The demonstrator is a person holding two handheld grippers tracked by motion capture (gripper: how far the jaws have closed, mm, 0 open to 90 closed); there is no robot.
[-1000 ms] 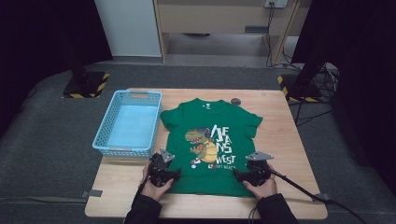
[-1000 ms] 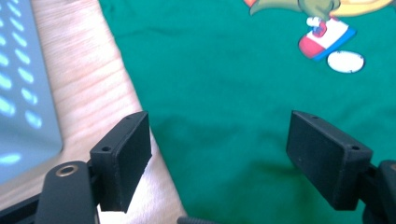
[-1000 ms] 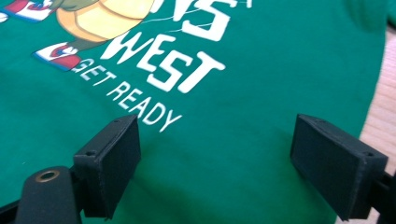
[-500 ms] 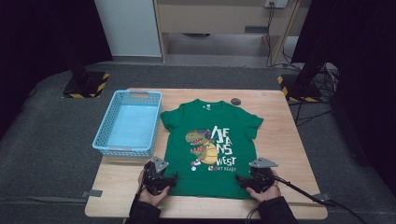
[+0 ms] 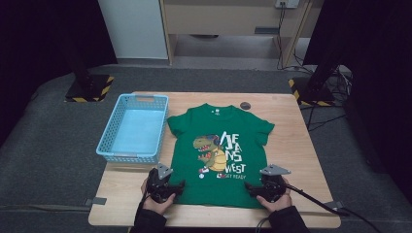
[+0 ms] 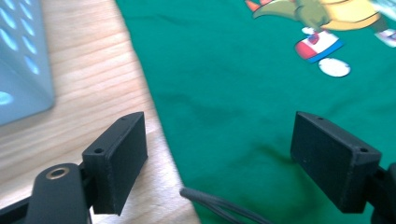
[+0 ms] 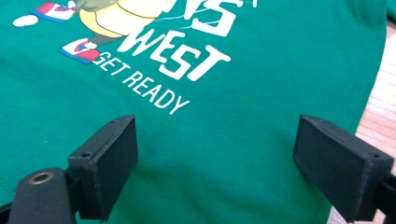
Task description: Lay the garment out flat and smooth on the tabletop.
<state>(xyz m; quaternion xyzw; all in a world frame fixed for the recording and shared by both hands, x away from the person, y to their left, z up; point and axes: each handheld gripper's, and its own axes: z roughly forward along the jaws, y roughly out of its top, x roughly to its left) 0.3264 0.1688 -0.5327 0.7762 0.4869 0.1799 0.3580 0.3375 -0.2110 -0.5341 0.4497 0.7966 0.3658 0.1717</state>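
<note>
Left gripper [image 5: 165, 188]: jaws wide apart, low over the T-shirt's near left corner; in the left gripper view one jaw stands over bare wood and the other over green cloth, with the side edge running between them. It holds nothing.
Right gripper [image 5: 266, 189]: jaws likewise spread, at the T-shirt's near right corner, straddling the cloth below the "GET READY" lettering [image 7: 144, 86]. Nothing is pinched.
Change: against the pictures from a second ago, both grippers have drawn back toward the person, from beside the print down to the hem corners.
Meaning: judged from this, the hands are lining up to pinch the hem at both corners, probably for a first fold; no grasp is made yet.
T-shirt [image 5: 223, 189]: green, spread flat and face up on the table [image 5: 301, 160], hem nearest the person, collar far.
Basket [image 5: 109, 138]: pale blue, left of the T-shirt, close beside its left sleeve.
Small dark disc [image 5: 245, 105]: beyond the T-shirt's collar, to the right, apart from it.
</note>
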